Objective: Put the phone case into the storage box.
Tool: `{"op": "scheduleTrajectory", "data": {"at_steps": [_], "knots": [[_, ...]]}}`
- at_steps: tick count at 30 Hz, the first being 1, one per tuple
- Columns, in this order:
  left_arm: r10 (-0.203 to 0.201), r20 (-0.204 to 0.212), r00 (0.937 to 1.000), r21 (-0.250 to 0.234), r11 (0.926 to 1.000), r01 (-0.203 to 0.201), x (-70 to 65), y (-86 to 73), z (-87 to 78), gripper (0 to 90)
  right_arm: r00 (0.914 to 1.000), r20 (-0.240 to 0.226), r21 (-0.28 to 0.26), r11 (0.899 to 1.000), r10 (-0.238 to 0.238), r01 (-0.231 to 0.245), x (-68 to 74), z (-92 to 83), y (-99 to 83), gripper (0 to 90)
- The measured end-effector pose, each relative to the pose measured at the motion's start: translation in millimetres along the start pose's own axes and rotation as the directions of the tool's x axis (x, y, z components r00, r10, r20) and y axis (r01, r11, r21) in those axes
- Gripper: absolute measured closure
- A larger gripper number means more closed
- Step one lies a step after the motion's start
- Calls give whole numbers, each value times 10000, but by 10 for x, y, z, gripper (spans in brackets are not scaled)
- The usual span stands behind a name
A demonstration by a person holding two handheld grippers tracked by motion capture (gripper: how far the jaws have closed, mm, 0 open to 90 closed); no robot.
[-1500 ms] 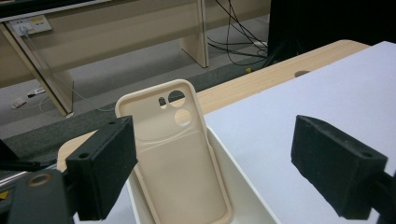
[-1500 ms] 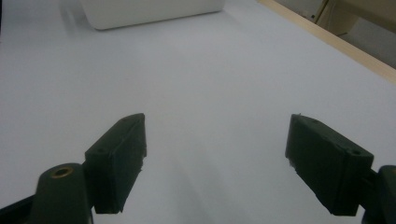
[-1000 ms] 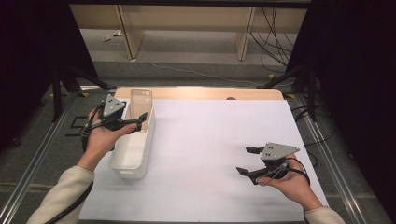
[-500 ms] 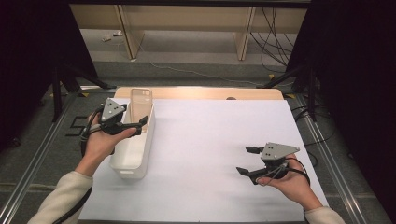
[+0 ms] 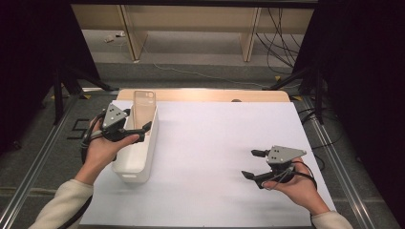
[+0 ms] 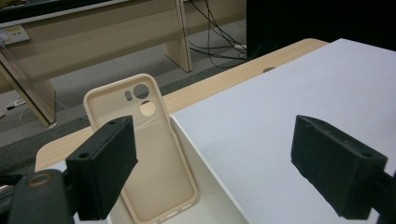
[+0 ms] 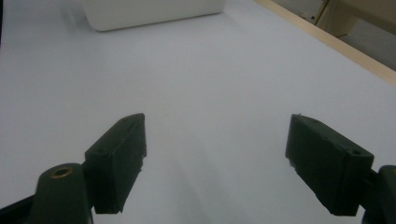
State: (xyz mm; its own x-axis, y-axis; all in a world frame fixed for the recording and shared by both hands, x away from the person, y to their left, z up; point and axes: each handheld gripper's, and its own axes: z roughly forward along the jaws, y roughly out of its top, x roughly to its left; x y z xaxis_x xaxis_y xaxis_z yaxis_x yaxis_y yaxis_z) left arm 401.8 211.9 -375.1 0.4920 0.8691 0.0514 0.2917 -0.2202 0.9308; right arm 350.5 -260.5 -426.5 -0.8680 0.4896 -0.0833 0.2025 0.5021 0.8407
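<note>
1. A white surface [image 5: 215, 157] covers most of the wooden table.
2. A long white plastic bin [image 5: 138, 152] sits near its left edge.
3. A beige phone case [image 5: 143, 109] stands upright, leaning against the bin's far end wall.
4. The left hand-held gripper [image 5: 138, 125] hovers over the bin, jaws spread, holding nothing.
5. The right hand-held gripper [image 5: 253, 163] hangs well apart above bare surface, jaws spread, empty.
</note>
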Motion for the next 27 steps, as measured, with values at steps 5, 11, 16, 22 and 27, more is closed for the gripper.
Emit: {"op": "scheduleTrajectory", "data": {"at_steps": [5, 11, 16, 22, 27], "knots": [[47, 66, 10000, -3, 10000, -47, -17, -7, -30, 140, 10000, -7, 1, 10000, 1, -1, 0, 4, 0, 217], [159, 185, 9997, -20, 9999, -159, -50, -14, -72, 140, 10000, -3, -1, 10000, -1, 1, 1, 4, 1, 218], [113, 373, 9992, -70, 9999, -111, -85, -43, -111, 140, 10000, -9, -2, 10000, 1, -1, 3, 2, 1, 217], [139, 560, 9983, -164, 9998, -130, -133, -77, -167, 140, 10000, -13, -3, 10000, -1, 1, 2, 3, 2, 218], [354, 629, 9974, -298, 9990, -336, -167, -94, -203, 140, 10000, -5, -4, 10000, -8, 8, 3, 1, 4, 217]]}}
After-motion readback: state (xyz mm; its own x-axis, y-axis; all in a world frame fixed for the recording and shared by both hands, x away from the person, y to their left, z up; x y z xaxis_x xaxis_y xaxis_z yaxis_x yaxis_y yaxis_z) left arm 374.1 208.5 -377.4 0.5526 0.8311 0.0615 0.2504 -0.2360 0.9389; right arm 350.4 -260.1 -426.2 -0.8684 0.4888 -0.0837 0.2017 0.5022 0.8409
